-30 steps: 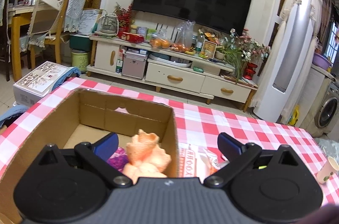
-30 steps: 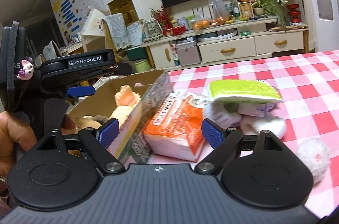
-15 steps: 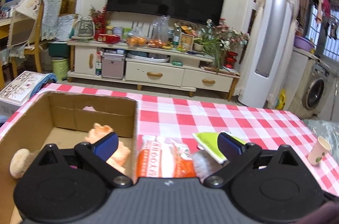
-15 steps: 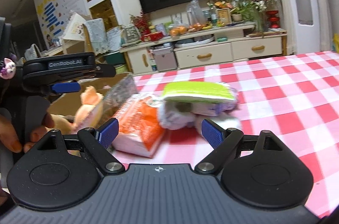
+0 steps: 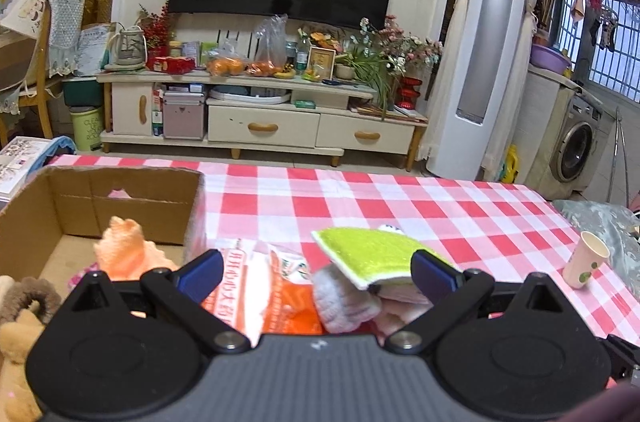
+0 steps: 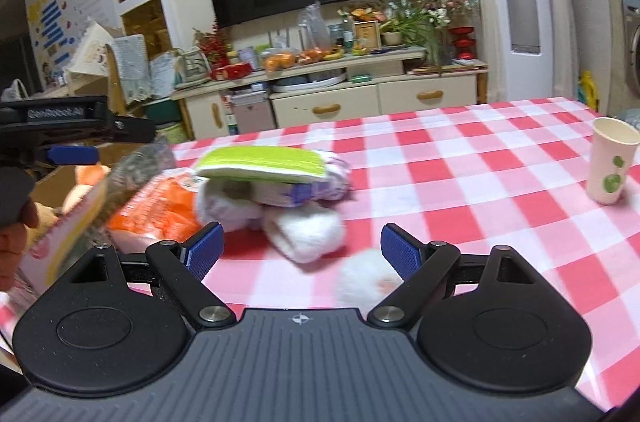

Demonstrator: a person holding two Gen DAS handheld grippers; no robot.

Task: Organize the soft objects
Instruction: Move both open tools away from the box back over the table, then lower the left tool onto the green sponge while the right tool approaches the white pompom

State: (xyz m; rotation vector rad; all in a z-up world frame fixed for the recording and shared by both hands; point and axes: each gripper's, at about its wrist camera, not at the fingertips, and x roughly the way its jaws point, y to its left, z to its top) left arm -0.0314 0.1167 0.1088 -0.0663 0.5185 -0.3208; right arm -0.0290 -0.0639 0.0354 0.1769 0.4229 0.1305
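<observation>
A cardboard box stands at the left of the checked table and holds an orange plush and brown plush toys. Beside it lies an orange tissue pack, then a green sponge resting on white fluffy items. My left gripper is open, held low above the tissue pack and the sponge. In the right wrist view the right gripper is open before a white fluffy piece and a small white ball, with the sponge behind.
A paper cup with green dots stands on the right of the red-checked tablecloth. A hand holds the left gripper's handle beside the box. Behind the table are a TV cabinet and a washing machine.
Both grippers have swung to the right, away from the box. The left one has gone from over the box to over the tissue pack and sponge; the cup has come into the right view.
</observation>
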